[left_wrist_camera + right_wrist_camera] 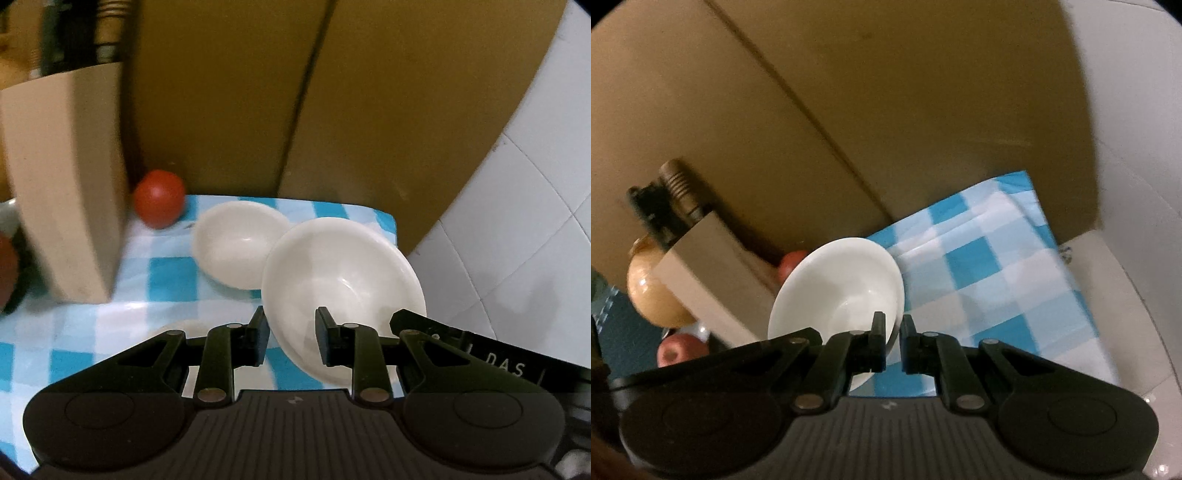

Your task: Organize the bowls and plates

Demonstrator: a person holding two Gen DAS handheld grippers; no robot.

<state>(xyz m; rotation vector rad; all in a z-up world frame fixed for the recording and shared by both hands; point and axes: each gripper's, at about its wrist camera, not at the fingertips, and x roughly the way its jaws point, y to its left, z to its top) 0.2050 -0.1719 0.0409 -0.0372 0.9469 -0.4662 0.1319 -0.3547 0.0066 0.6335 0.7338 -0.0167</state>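
White bowl (842, 288), tilted above the checked cloth (997, 266) on the worktop, is pinched at its rim by the right gripper (894, 345), while the left gripper (291, 341) hovers with fingers apart near a second white bowl (236, 243).

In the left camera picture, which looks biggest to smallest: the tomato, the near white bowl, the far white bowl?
1. Near white bowl, though closeness to the camera may exaggerate it.
2. Far white bowl.
3. Tomato.
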